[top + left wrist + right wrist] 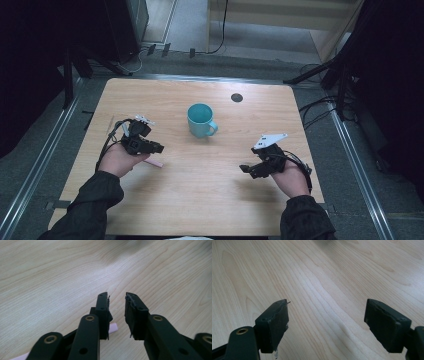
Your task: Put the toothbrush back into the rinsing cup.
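Wooden table (pixel 200 170): pink stick (pixel 113 328) lies under the left hand-held gripper (pixel 117 297), jaws narrowly parted, unclamped.

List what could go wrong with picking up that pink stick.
The pink stick lies flat on the table, behind the left gripper jaw rather than between the pads, so they may close on nothing. It is thin and could slide away. The teal mug stands nearby; a wide swing might knock it.
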Action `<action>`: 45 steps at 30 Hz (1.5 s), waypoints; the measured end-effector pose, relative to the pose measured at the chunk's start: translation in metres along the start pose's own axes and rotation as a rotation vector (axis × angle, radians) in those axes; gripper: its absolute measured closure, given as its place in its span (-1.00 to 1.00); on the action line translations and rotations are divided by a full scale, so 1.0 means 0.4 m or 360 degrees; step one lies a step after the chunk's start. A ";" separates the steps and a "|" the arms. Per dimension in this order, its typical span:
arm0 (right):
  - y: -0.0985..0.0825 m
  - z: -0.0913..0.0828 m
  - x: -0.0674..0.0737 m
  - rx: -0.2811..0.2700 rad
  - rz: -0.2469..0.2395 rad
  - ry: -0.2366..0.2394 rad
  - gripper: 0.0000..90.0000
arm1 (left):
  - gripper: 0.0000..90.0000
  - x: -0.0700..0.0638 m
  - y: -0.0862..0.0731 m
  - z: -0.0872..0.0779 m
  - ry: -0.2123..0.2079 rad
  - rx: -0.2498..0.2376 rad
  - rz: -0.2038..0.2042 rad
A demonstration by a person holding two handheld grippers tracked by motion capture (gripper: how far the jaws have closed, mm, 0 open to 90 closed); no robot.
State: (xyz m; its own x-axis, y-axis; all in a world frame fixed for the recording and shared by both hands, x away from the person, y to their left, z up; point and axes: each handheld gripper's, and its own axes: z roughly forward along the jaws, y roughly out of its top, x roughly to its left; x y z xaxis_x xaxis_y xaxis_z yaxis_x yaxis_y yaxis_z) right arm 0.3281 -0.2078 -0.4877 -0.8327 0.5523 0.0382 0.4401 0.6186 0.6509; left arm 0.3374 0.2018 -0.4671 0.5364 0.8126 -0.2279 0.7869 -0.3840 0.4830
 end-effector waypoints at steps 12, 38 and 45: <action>-0.005 -0.002 0.005 0.0006 -0.0004 0.0018 -0.57 | 0.98 0.028 0.015 0.041 0.0085 0.0162 -0.0032; -0.021 -0.014 -0.017 0.0046 -0.0005 -0.0039 -0.58 | 0.99 0.017 -0.003 0.107 0.0111 0.0410 -0.0156; -0.017 -0.011 -0.019 0.0050 0.0009 -0.0013 -0.58 | 0.99 0.025 -0.008 0.101 0.0113 0.0409 -0.0193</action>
State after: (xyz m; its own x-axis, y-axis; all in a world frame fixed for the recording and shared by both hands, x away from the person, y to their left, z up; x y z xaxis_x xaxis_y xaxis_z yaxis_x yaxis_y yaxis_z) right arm 0.3300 -0.2186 -0.4893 -0.8275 0.5604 0.0356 0.4554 0.6326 0.6265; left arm 0.3525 0.1936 -0.5052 0.4180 0.8846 -0.2070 0.9004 -0.3731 0.2236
